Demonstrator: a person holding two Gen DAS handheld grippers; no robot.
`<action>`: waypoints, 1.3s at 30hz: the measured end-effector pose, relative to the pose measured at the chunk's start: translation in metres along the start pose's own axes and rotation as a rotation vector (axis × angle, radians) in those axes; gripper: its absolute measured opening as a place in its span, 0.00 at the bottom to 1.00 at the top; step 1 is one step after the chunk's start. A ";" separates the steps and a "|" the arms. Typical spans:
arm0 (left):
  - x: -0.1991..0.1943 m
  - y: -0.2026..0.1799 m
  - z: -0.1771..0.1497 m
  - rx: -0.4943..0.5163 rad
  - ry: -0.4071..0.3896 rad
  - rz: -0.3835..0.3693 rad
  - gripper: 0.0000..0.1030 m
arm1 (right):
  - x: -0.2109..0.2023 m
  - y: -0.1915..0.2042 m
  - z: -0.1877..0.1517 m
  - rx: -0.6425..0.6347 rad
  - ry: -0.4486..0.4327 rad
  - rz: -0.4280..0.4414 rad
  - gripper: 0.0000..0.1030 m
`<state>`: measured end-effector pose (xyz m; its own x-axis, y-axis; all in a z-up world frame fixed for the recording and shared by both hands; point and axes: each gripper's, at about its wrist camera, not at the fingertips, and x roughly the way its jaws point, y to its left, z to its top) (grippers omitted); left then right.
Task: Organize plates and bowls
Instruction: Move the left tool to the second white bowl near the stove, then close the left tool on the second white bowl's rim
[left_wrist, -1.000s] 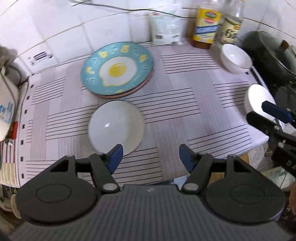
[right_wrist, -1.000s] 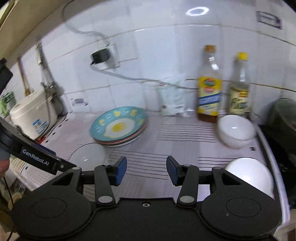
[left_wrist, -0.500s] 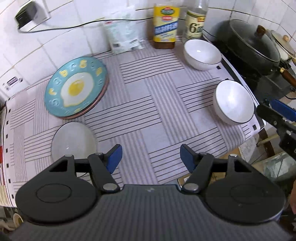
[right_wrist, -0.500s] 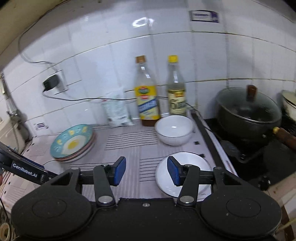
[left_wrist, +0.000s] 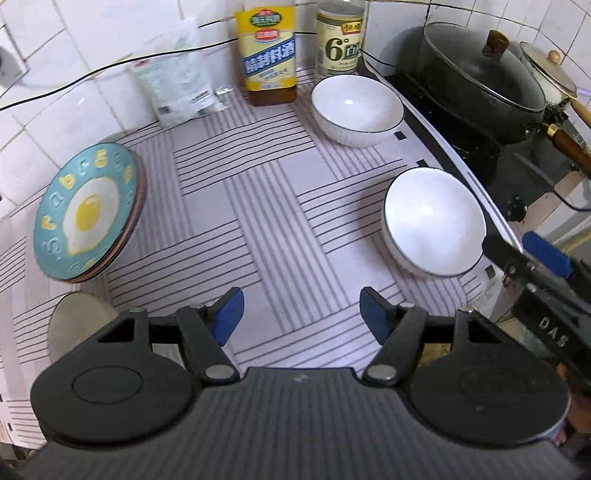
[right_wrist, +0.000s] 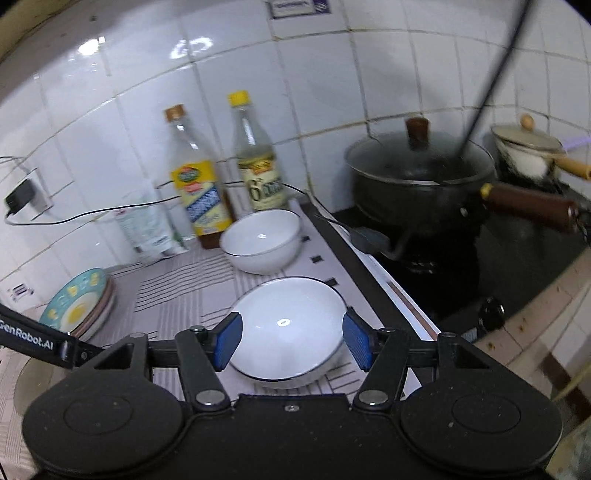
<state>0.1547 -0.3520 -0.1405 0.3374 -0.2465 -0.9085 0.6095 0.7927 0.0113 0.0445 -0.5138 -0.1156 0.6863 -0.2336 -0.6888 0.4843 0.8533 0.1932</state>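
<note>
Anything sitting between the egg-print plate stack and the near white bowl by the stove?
Nothing: only bare striped grey mat lies between the teal fried-egg plate stack and the near white ceramic bowl, clearest in the left wrist view.

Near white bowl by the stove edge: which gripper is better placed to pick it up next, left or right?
Right. The right gripper is over the near white bowl, jaws opening on both sides of it, not touching. The left gripper is open over bare striped mat, with the bowl off to its side.
</note>
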 end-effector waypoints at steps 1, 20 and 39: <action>0.004 -0.002 0.003 -0.001 0.001 -0.002 0.66 | 0.003 -0.004 -0.002 0.014 -0.002 -0.007 0.63; 0.079 -0.037 0.035 0.012 -0.039 -0.105 0.66 | 0.057 -0.032 -0.016 0.080 0.021 -0.014 0.63; 0.114 -0.050 0.030 -0.035 -0.010 -0.214 0.10 | 0.082 -0.045 -0.025 0.286 0.083 0.017 0.24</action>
<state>0.1845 -0.4366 -0.2322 0.2102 -0.4162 -0.8846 0.6429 0.7406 -0.1956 0.0650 -0.5596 -0.1981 0.6543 -0.1716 -0.7365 0.6146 0.6880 0.3858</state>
